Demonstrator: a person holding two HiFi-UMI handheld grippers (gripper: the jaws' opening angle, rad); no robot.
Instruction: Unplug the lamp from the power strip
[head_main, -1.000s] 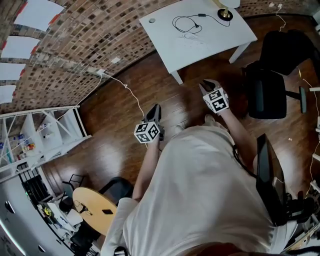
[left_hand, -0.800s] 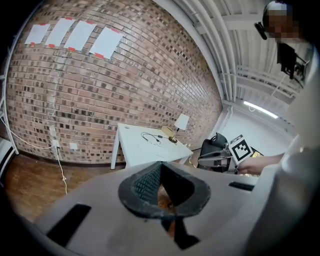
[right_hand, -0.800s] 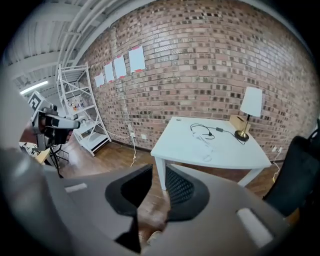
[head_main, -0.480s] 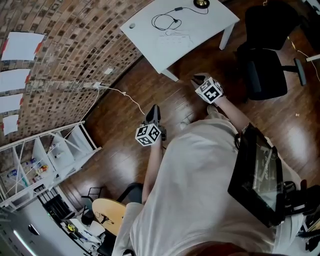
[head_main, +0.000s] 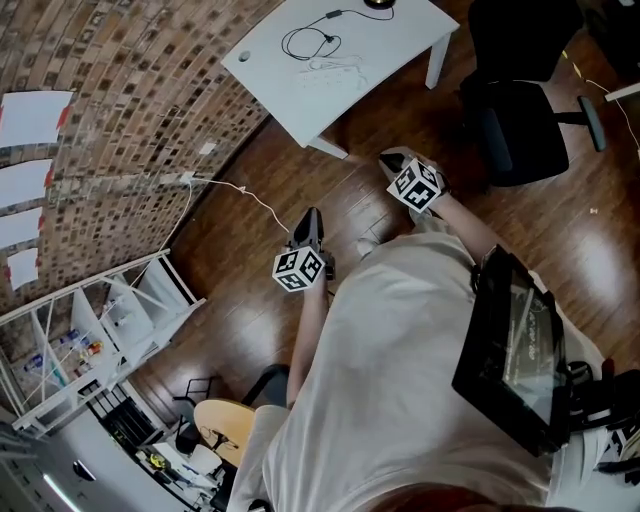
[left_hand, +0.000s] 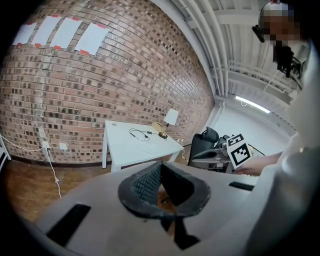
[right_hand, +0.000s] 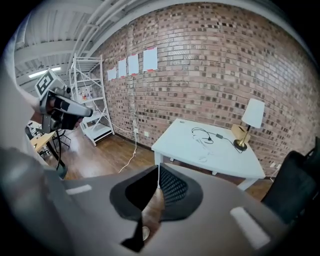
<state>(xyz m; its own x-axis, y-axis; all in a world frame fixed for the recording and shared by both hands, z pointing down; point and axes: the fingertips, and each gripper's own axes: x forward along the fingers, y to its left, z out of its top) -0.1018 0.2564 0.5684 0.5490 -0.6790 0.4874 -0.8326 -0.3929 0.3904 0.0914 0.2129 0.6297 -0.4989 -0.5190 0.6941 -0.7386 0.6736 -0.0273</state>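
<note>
Both closed on nothing and well apart from the white rectangular table (head_main: 400, 40), the left gripper (head_main: 312, 215) and right gripper (head_main: 390, 157) needed opening before reaching the black cord (right_hand: 202, 134) of the white-shaded brass lamp (right_hand: 253, 114).

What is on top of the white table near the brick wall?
On the white table stand a lamp and a tan box beside it, with a black cord lying loose. A power strip cannot be made out.

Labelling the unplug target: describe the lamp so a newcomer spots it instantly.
Before the brick wall stands a white table. At its right end in the right gripper view, beside a tan box, stands the lamp. Only it rises upright: white shade, thin brass stem, round base.
</note>
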